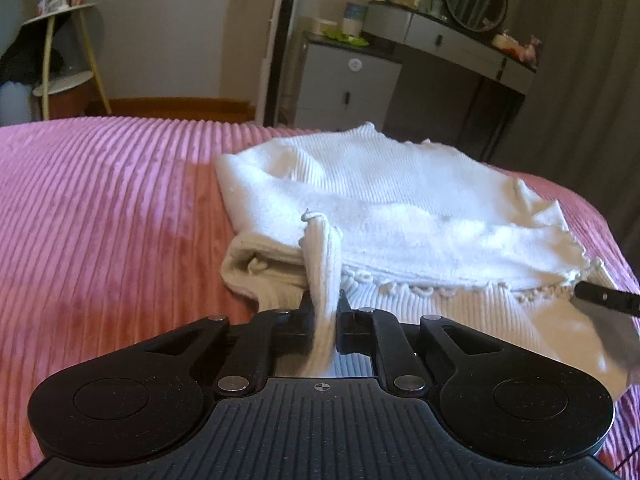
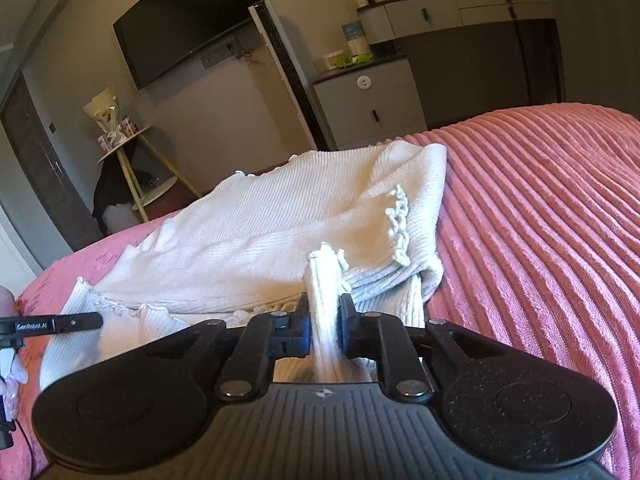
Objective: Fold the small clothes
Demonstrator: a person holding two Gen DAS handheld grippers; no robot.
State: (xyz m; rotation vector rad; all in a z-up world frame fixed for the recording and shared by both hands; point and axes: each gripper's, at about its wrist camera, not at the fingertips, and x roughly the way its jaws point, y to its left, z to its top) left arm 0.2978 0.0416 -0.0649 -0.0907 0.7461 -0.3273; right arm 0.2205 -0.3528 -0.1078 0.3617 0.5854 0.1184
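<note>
Lying on a pink ribbed bedspread [image 1: 100, 200], a white knit garment [image 1: 400, 200] has near-edge folds pinched by the left gripper [image 1: 323, 312] and right gripper [image 2: 324, 312].

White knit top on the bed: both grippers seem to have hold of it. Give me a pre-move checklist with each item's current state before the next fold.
1. Left gripper pinched on the white knit top: ok, a bunch of fabric sits between its fingers.
2. Right gripper pinched on the top: ok, fabric clamped the same way.
3. Each grip holds one layer only: cannot tell, the fabric is bunched.
4. Top already folded over itself: ok, scalloped hem lies over a lower layer.
5. Top fully on the pink bedspread: ok, though its far edge lies near the bed's edge.
6. Grippers apart: ok, the other's finger shows only at each view's side.
</note>
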